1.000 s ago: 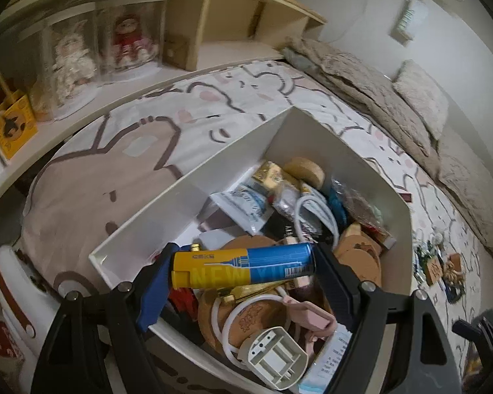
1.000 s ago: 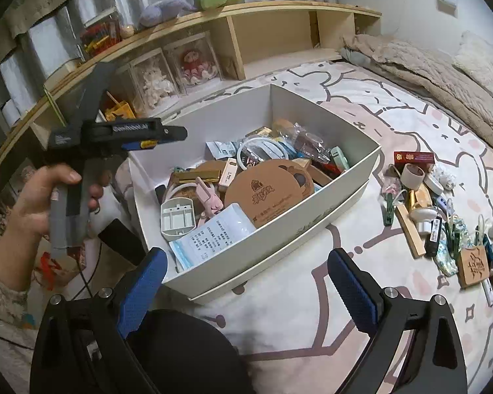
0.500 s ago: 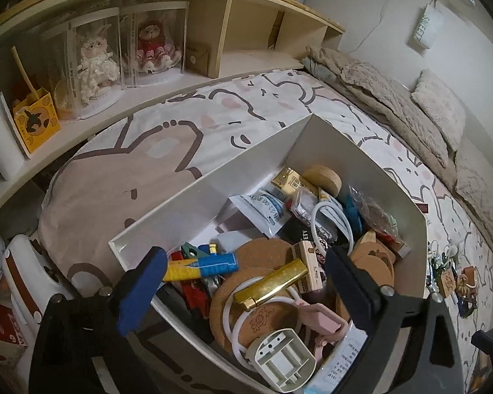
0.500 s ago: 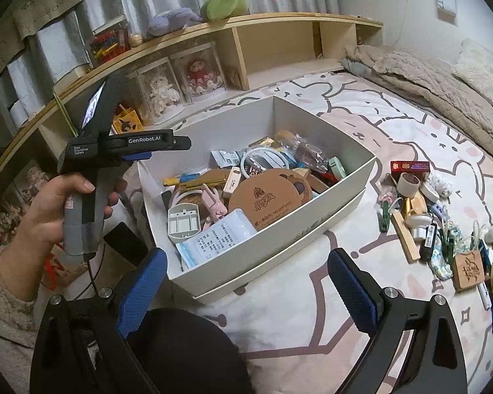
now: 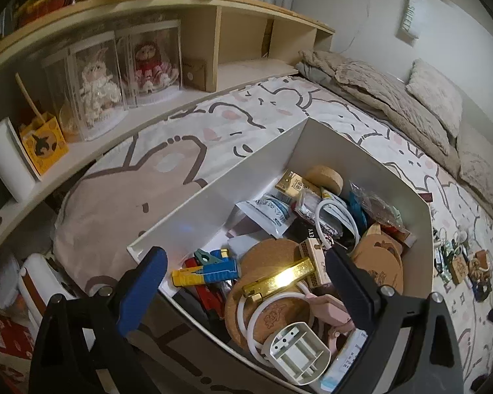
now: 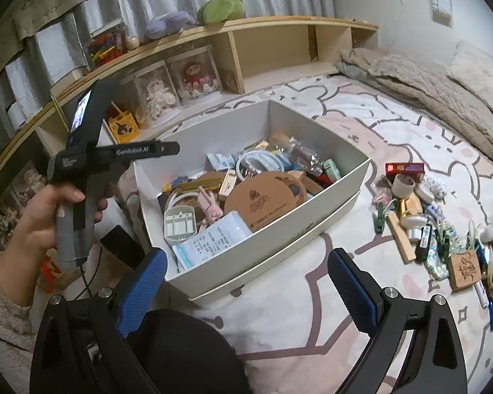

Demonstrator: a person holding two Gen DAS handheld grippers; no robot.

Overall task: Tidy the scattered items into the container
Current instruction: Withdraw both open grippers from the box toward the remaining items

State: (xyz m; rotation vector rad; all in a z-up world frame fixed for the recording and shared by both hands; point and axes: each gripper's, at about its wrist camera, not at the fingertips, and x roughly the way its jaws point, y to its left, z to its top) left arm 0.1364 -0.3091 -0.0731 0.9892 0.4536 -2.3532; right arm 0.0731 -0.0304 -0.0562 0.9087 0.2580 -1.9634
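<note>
The left claw (image 5: 243, 282) has just been opening and now gapes empty, its yellow-and-blue tube (image 5: 205, 272) dropped at the container's (image 5: 213, 197) near-left corner, leaving the bed's scattered items (image 6: 420, 216) for the released right claw (image 6: 246, 282).

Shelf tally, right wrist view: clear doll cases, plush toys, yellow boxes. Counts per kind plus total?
doll cases: 2
plush toys: 2
yellow box: 1
Total: 5
</note>
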